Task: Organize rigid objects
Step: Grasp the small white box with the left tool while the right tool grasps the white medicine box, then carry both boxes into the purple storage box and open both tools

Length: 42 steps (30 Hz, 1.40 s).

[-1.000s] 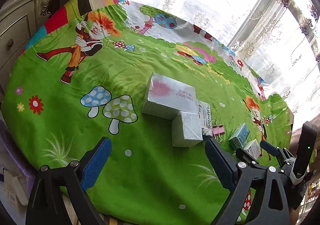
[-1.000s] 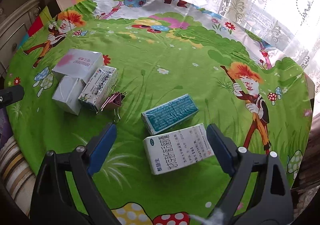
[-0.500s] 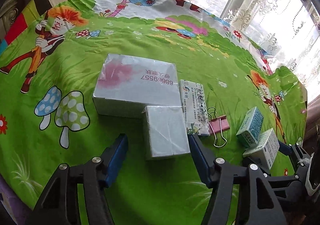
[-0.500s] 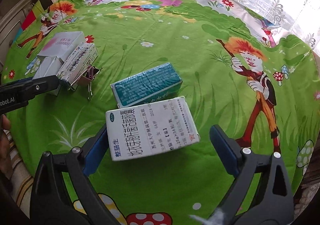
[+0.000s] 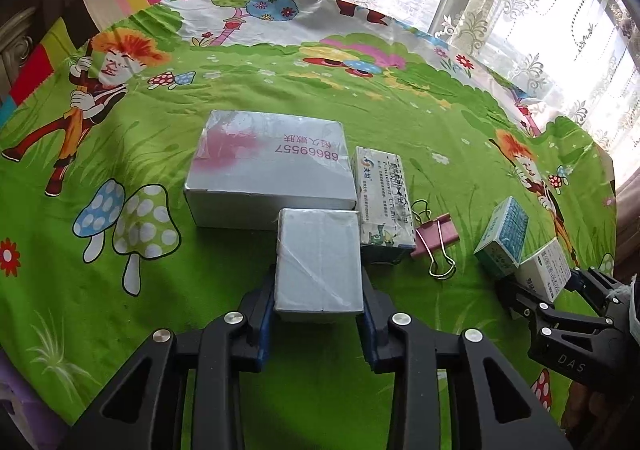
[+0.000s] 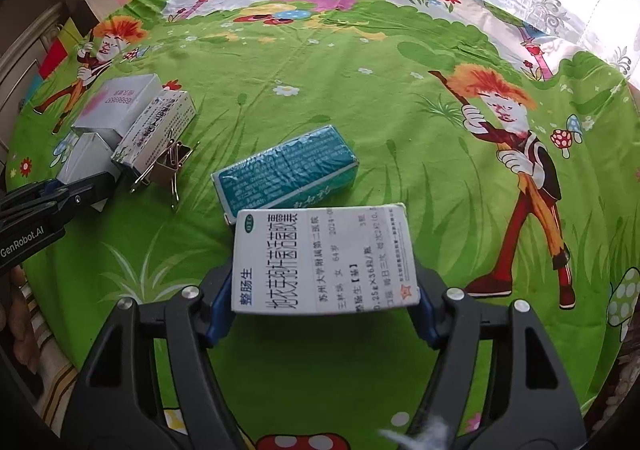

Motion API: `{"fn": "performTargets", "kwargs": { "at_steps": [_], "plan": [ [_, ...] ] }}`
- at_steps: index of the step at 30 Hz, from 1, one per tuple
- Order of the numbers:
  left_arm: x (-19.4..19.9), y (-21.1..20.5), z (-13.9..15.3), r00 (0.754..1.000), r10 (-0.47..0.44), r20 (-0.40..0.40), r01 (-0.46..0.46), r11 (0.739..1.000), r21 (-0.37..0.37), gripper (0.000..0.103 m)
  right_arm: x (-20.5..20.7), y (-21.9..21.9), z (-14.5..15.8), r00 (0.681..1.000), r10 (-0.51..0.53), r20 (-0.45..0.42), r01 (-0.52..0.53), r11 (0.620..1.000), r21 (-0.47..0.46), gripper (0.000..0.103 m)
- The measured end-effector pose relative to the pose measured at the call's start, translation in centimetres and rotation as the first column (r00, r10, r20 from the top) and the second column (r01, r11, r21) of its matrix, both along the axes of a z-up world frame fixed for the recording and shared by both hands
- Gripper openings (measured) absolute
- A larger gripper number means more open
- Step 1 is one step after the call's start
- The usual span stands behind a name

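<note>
My left gripper (image 5: 318,314) is shut on a small silver-grey box (image 5: 318,262) that lies on the green cartoon cloth. Behind it sits a larger grey box with pink print (image 5: 268,170), and beside that a slim white medicine box (image 5: 384,202) and a pink binder clip (image 5: 436,238). My right gripper (image 6: 320,310) is shut on a white medicine box with Chinese print (image 6: 324,258). A teal box (image 6: 286,170) lies just beyond it. Both show at the right in the left wrist view, the teal box (image 5: 504,238) and the white box (image 5: 546,268).
The round table (image 6: 360,110) carries a green cartoon tablecloth. Lace curtains and a bright window (image 5: 540,10) stand behind it. A wooden cabinet (image 5: 16,34) is at the far left. The left gripper's arm (image 6: 36,206) shows at the left of the right wrist view.
Both grippers moved forward and closed: the left onto the small silver-grey box, the right onto the white medicine box. One second ago both were open and farther back.
</note>
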<state>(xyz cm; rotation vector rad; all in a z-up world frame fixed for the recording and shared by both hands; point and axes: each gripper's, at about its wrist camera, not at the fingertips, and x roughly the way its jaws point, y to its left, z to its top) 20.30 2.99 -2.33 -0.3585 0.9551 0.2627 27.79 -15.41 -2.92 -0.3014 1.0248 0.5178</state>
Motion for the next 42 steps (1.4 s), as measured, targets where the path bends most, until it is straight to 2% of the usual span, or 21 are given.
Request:
{"fn": "performTargets", "kwargs": {
  "at_steps": [6, 15, 21, 29, 42],
  "plan": [
    [-0.8, 0.0, 0.1, 1.0, -0.002, 0.005, 0.002, 1.0, -0.014, 0.035, -0.1, -0.1, 1.0, 1.0, -0.022, 0.017, 0.021, 0.999, 0.028, 0.074],
    [-2.1, 0.4, 0.5, 1.0, 0.004, 0.014, -0.004, 1.0, -0.026, 0.035, -1.3, 1.2, 2.7, 0.999, 0.003, 0.042, -0.006, 0.998, 0.061, 0.074],
    [-3.4, 0.9, 0.9, 1.0, 0.019, 0.025, -0.017, 0.999, -0.043, 0.035, -3.1, 3.1, 3.9, 0.996, 0.072, 0.054, -0.077, 0.993, 0.088, 0.074],
    [-5.4, 2.3, 1.2, 0.997, 0.06, 0.039, -0.057, 0.995, -0.084, 0.035, -5.5, 5.7, 4.8, 0.988, 0.14, 0.071, -0.145, 0.986, 0.079, 0.073],
    [-9.7, 5.5, 1.6, 0.985, 0.162, 0.054, -0.151, 0.974, -0.166, 0.035, -10.2, 10.5, 5.4, 0.962, 0.265, 0.07, -0.27, 0.961, 0.063, 0.073]
  ]
}}
